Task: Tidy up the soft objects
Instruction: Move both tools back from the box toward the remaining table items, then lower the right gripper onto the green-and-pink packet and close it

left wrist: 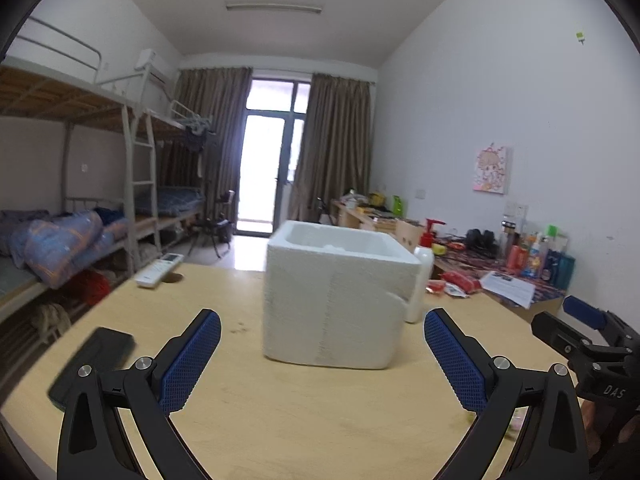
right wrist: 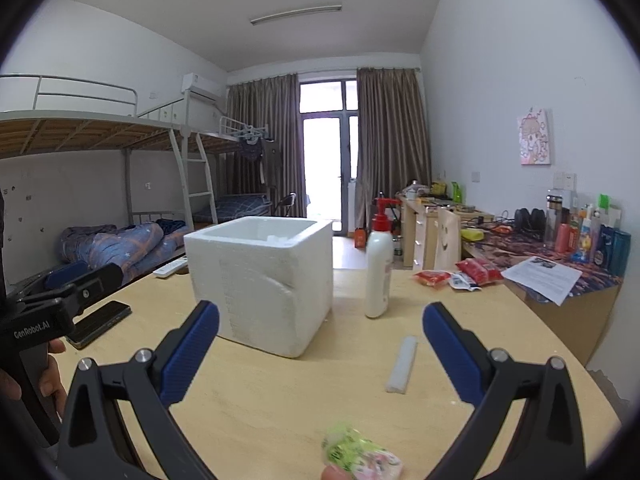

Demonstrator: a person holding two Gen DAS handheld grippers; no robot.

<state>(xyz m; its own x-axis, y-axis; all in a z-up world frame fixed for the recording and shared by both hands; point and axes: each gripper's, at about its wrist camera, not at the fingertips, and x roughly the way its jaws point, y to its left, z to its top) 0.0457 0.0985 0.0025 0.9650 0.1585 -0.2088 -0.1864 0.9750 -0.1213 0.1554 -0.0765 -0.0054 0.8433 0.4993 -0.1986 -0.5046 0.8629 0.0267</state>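
Observation:
A white foam box (left wrist: 336,296), open at the top, stands on the light wooden table (left wrist: 248,420); it also shows in the right wrist view (right wrist: 260,280). My left gripper (left wrist: 322,360) is open and empty, in front of the box. My right gripper (right wrist: 320,354) is open and empty, in front of the box and to its right. A small soft green and pink packet (right wrist: 360,456) lies blurred at the near table edge, below the right gripper. A white foam strip (right wrist: 402,364) lies on the table between the right fingers.
A white pump bottle (right wrist: 380,268) stands right of the box. A black phone (right wrist: 100,322) and a white remote (right wrist: 170,268) lie left. Red snack packets (right wrist: 460,274) and a paper (right wrist: 540,276) lie far right. Bunk beds (left wrist: 60,200) line the left wall.

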